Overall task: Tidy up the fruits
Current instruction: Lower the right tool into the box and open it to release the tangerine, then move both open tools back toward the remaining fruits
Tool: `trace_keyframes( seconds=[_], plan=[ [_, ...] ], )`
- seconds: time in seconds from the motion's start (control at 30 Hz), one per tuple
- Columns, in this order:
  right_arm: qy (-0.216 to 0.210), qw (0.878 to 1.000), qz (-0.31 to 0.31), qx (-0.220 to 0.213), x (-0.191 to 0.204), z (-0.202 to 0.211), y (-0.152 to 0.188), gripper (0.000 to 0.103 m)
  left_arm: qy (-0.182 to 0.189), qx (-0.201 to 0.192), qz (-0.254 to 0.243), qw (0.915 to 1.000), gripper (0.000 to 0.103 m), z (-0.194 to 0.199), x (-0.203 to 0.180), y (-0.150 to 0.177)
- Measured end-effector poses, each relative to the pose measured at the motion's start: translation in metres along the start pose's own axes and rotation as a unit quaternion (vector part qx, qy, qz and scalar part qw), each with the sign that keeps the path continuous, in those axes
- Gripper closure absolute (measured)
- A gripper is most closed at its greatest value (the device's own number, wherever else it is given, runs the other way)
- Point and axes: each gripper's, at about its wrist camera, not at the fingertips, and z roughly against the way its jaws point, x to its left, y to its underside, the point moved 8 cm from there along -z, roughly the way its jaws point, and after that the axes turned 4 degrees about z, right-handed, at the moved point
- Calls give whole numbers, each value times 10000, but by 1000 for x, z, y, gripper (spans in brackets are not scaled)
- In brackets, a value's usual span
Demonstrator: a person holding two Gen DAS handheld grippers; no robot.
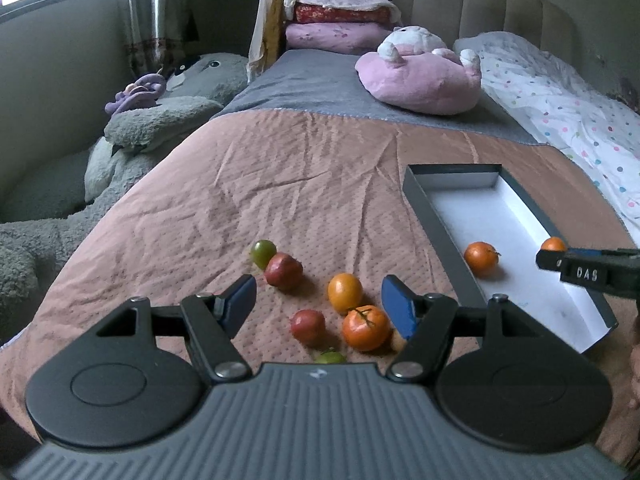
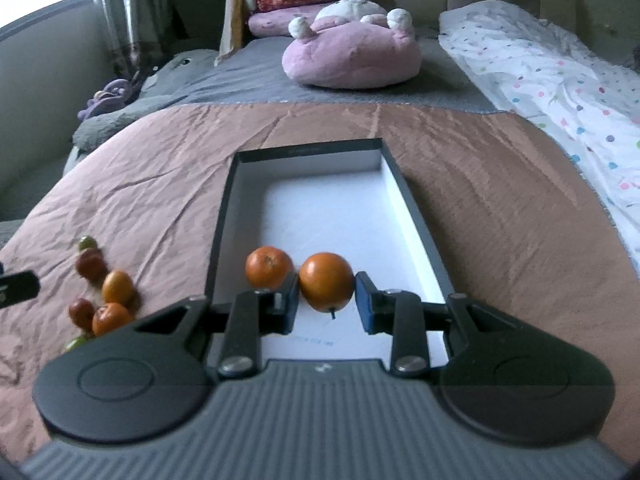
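Several small fruits lie loose on the pink bedspread: a green one (image 1: 263, 252), two red ones (image 1: 283, 271) (image 1: 307, 325), a yellow-orange one (image 1: 345, 287), a stemmed tangerine (image 1: 366, 327) and a half-hidden green one (image 1: 330, 357). My left gripper (image 1: 319, 292) hovers over them, open, nothing between its blue pads. A dark box with a white floor (image 2: 224, 220) lies to the right and holds one tangerine (image 2: 269, 267). My right gripper (image 2: 326, 292) is over the box's near end, shut on an orange (image 2: 326, 280) whose stem points down.
A pink plush toy (image 1: 420, 80) and stacked pillows (image 1: 340, 20) sit at the head of the bed. A dotted white quilt (image 1: 580, 120) runs along the right. A large grey plush (image 1: 160, 120) lies off the bed's left edge. A person's hand shows at the far right edge.
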Motion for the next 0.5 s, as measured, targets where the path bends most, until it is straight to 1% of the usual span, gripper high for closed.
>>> trace_keyframes(
  seconds=[0.2, 0.27, 0.3, 0.5],
  plan=[
    [110, 9999, -25, -119, 0, 0, -8, 69, -2, 5, 95, 10000, 29, -2, 7, 3],
    [159, 9996, -20, -222, 0, 1, -11, 54, 4, -16, 105, 9999, 28, -3, 9, 3],
    [195, 9993, -16, -311, 0, 3, -13, 53, -7, -19, 104, 9999, 27, -4, 9, 3],
    [130, 9976, -120, -666, 1, 18, -27, 52, 7, 0, 98, 10000, 26, -8, 10, 5]
  ],
)
